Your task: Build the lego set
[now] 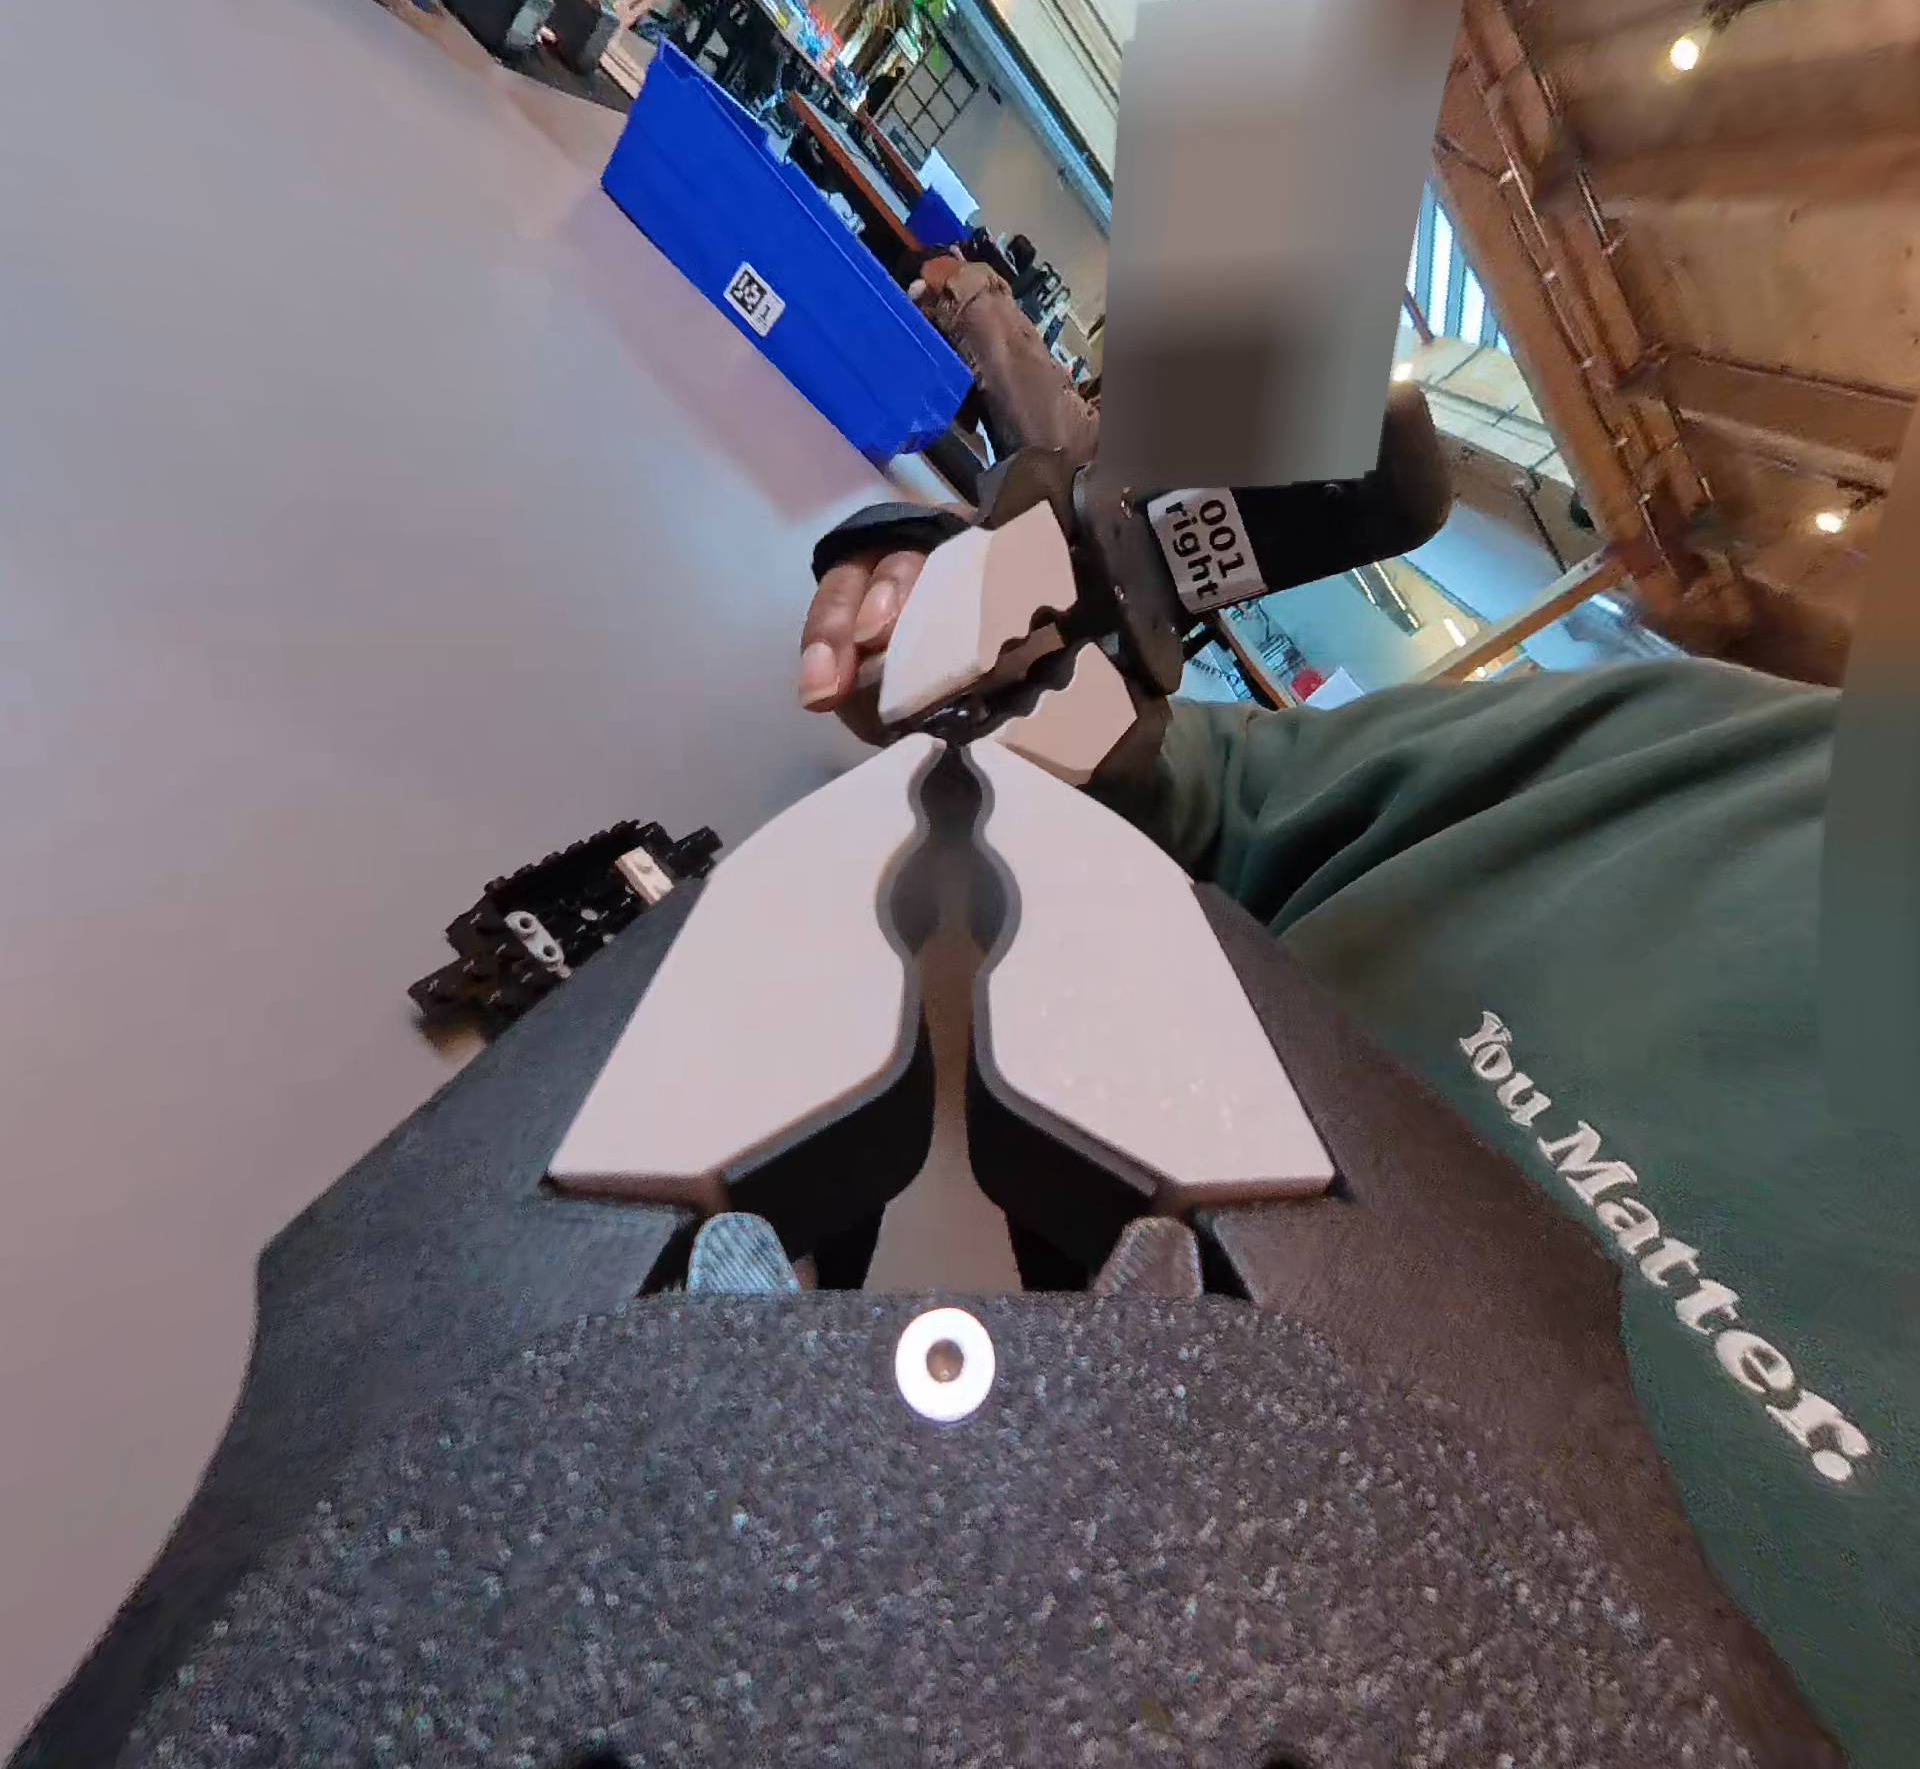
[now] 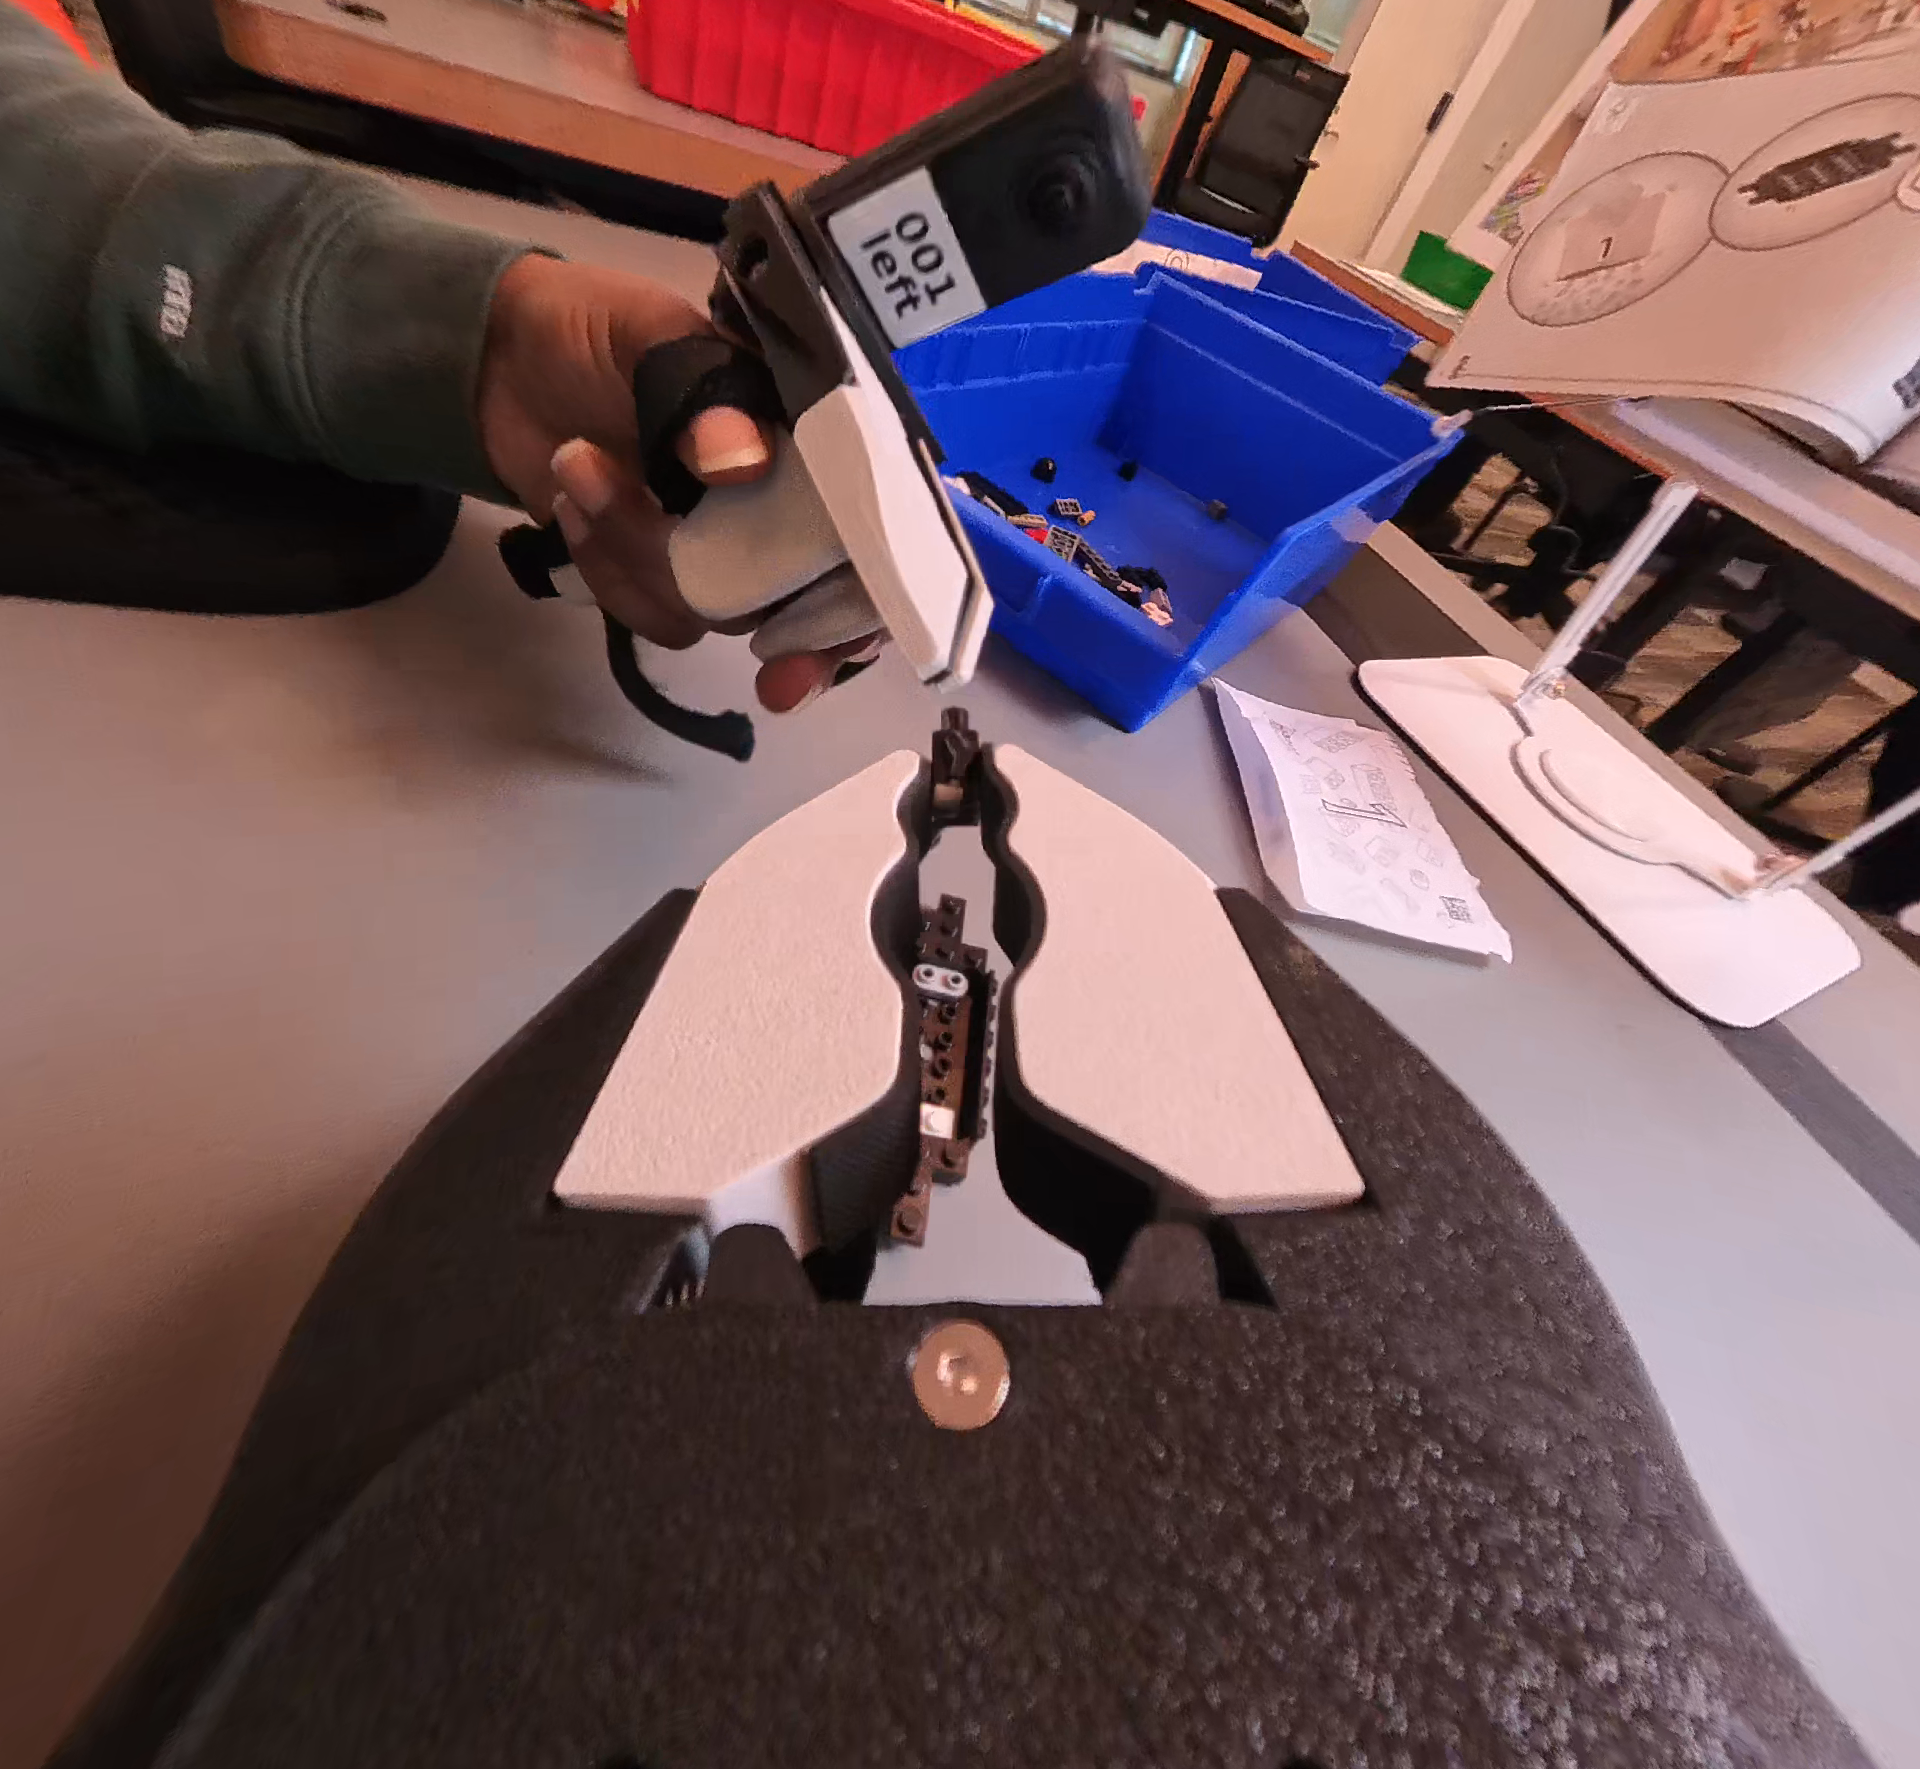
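My right gripper (image 2: 956, 779) is shut on a small black brick piece (image 2: 954, 745) that sticks out past its fingertips. It holds the piece above the grey table (image 2: 312, 888). My left gripper (image 2: 948, 675) is shut, and its tips point down at that piece with a small gap above it. In the left wrist view my left gripper (image 1: 948, 755) has both fingers together, right in front of the right gripper (image 1: 940, 720) and its black piece (image 1: 954, 724). A long black brick assembly (image 2: 945, 1044) lies on the table below the right gripper. It also shows in the left wrist view (image 1: 561, 919).
A blue bin (image 2: 1299, 431) with several loose bricks stands behind the grippers. It also shows in the left wrist view (image 1: 790, 265). A printed paper bag (image 2: 1351, 836), a white stand base (image 2: 1621, 846) and an open instruction booklet (image 2: 1714, 213) are at the right. A red bin (image 2: 790, 46) sits on another table. The grippers are tip to tip, or close to it.
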Demonstrator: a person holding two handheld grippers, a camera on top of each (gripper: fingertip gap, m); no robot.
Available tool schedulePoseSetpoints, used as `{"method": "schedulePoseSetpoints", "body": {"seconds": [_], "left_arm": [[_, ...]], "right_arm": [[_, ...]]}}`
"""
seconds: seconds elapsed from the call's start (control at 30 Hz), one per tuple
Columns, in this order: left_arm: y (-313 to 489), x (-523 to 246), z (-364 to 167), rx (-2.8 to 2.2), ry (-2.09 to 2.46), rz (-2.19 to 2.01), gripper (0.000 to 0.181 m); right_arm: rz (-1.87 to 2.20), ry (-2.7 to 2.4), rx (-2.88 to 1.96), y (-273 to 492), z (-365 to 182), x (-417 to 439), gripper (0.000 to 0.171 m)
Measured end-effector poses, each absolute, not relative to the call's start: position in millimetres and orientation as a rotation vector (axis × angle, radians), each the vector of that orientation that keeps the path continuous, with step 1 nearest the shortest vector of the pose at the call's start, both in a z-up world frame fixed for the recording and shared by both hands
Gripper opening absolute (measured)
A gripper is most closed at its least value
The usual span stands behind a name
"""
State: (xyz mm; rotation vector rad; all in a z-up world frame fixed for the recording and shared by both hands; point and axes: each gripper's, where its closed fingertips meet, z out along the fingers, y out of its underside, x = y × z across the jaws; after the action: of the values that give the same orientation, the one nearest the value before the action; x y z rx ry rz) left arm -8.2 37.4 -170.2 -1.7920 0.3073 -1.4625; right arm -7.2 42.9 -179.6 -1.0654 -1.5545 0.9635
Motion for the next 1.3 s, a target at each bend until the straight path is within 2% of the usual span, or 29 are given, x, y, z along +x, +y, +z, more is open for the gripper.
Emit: {"method": "schedulePoseSetpoints", "body": {"seconds": [0.2,0.27,0.53,0.77,0.87,0.97,1.07,1.17,1.3], "left_arm": [[38,-7,-173,-1.791,0.396,-1.310,0.000],[35,-1,-173,-1.801,0.432,-1.290,0.016],[41,7,-176,-1.802,0.212,-1.521,0.023],[36,6,-174,-1.813,0.266,-1.528,0.018],[52,-30,-158,-1.789,0.251,-1.271,0.018],[82,-117,-146,-1.814,0.146,-0.660,0.018],[91,-200,-163,-1.966,0.052,-0.055,0.017],[89,-220,-185,-2.089,0.026,0.095,0.053],[89,-222,-190,-2.102,0.064,0.178,0.070]], "right_arm": [[1.206,-1.510,-1.159,38,-174,-6,0.008],[1.220,-1.502,-1.156,38,-172,-6,0.008],[0.870,-1.608,-1.011,36,-184,-11,0.008],[0.704,-1.594,-0.917,34,-178,-14,0.011],[0.699,-1.516,-0.942,48,-164,-5,0.014],[0.792,-1.429,-1.086,73,-156,5,0.019],[0.806,-1.441,-1.240,95,-173,11,0.024],[0.839,-1.510,-1.353,99,-194,13,0.032],[0.862,-1.577,-1.397,93,-205,13,0.040]]}}
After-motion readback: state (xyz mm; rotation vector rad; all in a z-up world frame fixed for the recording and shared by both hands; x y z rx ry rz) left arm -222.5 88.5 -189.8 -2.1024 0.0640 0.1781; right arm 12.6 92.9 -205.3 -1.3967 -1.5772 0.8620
